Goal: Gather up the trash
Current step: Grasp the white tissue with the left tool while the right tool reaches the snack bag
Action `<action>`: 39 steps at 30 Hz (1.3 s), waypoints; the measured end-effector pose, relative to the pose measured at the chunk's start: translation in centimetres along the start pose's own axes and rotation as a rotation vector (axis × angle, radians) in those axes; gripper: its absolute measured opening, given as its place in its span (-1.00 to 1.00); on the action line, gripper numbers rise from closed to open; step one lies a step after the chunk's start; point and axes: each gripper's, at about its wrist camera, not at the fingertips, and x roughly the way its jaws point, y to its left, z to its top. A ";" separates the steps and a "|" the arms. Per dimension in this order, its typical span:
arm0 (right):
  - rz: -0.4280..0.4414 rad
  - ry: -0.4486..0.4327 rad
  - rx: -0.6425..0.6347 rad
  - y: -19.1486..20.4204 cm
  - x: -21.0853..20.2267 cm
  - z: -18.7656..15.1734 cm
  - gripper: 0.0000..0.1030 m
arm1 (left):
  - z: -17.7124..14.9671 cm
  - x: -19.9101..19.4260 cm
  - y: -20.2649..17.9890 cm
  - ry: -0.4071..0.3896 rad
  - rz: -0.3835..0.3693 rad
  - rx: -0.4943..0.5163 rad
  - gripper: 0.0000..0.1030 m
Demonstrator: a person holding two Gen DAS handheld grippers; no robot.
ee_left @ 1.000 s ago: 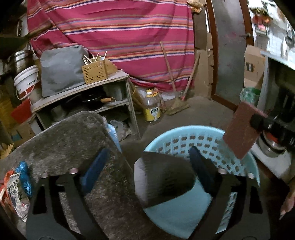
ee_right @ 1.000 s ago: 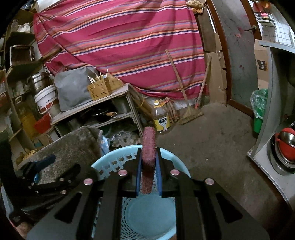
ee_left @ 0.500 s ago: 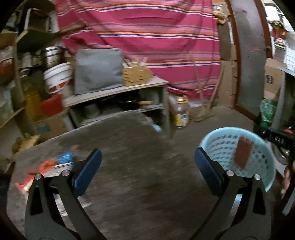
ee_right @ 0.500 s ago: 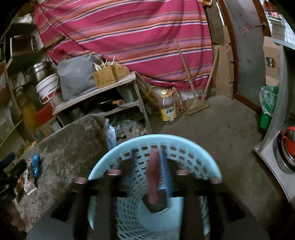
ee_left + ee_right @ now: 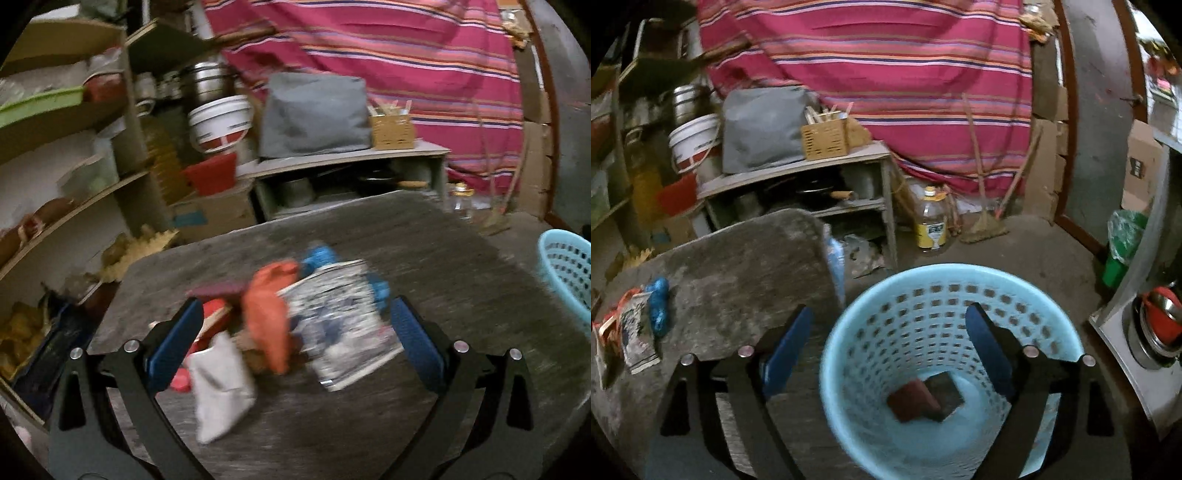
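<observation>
Between left tool (image 5: 295, 343) fingers, litter (image 5: 291, 325).

A cluttered home storeroom: pots on shelves (image 5: 85, 173), a broom (image 5: 982, 206), striped cloth (image 5: 886, 74) hung behind

Striped cloth (image 5: 871, 66) hangs behind a broom (image 5: 982, 221).

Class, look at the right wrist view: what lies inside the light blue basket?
Two flat pads lie on the bottom of the basket: a reddish pad overlapping a darker pad. What lies beneath them is hidden.
</observation>
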 end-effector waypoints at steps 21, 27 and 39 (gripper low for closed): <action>0.162 0.056 -0.131 15.8 1.0 -1.9 0.77 | -5.6 4.9 7.1 0.162 0.022 -0.042 0.74; 0.225 0.069 -0.177 19.8 1.3 -2.7 0.77 | -5.6 6.2 7.3 0.208 -0.042 -0.045 -0.36; 0.343 0.123 -0.225 25.8 1.9 -4.4 0.77 | -3.4 3.0 10.4 0.100 0.044 -0.045 -0.85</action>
